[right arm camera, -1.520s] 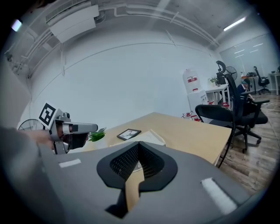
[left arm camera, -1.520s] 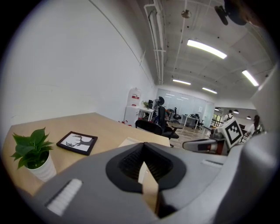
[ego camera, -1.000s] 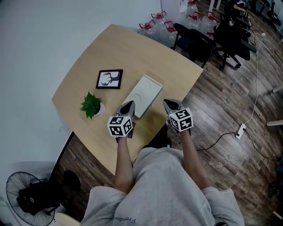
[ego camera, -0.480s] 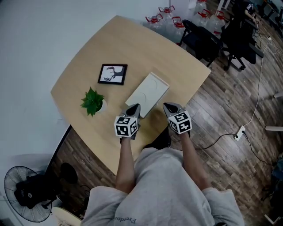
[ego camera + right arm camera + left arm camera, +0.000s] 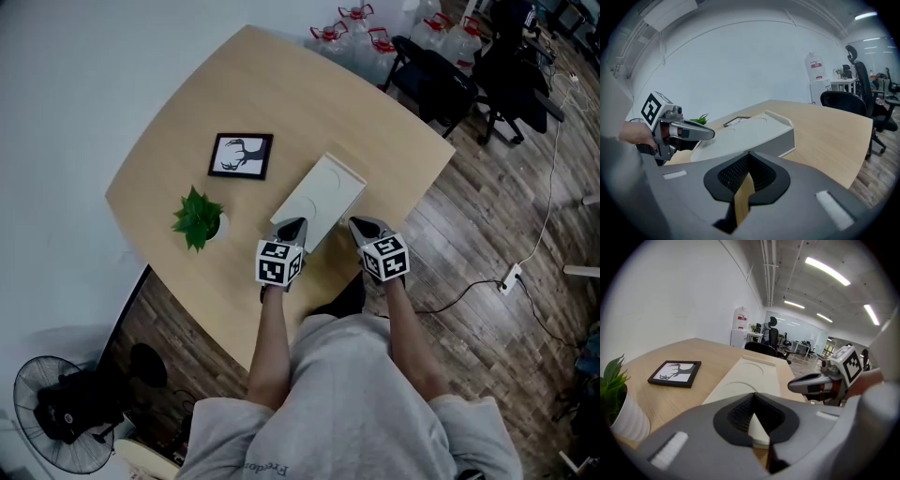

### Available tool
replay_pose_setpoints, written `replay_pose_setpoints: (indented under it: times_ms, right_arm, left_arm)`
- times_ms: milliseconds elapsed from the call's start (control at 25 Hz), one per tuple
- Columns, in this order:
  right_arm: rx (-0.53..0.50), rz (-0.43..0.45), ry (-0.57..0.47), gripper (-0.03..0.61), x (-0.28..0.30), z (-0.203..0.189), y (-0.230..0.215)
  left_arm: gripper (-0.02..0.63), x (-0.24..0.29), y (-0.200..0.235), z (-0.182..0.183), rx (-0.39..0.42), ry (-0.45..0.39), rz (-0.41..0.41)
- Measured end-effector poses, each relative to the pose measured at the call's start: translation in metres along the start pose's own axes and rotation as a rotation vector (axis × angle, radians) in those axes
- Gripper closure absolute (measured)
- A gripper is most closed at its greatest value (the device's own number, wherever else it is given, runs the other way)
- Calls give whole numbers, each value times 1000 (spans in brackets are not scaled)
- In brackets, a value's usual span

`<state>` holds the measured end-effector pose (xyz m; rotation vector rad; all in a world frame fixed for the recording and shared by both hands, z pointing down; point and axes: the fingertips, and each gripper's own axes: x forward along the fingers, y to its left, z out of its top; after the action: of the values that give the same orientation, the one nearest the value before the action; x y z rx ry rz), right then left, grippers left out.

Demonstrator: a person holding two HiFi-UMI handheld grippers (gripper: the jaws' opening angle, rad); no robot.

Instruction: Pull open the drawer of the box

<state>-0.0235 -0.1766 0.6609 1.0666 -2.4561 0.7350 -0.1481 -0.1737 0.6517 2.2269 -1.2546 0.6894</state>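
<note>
A pale wooden table with a curved edge stands on a dark plank floor. A long white box lies slantwise on it, with its near short end toward the person and close to the table's near edge. Its flat top bears shallow round hollows.

The left gripper hangs over the left corner of that near end; whether it touches cannot be told. The right gripper sits just beside the same end, on its right. Each gripper's own view shows its fingers pressed together at the tips, with nothing between them.

A black-framed deer picture lies flat to the left of the box. A small green plant in a white pot stands nearer the person.
</note>
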Motion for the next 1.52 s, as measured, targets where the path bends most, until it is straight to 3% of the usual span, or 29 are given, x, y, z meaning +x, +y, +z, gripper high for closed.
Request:
replay_pose_setpoints:
  times_ms: [320,840,1240,1520]
  right_arm:
    - [-9,7,30,577,11,-6,-4]
    - [-30,34,53,575,14,-23,-6]
    - [-43,80,38,575,14,-24,2]
    - [-69,100,56,574,19,-27,8]
  left_arm:
    - [560,10,2,-3,54,55,-7]
    - [560,16,-7,-10,155,213,-17]
    - [560,15,-11,-7,191,200,-12]
    - [560,14,-9,-9,139,194,-31]
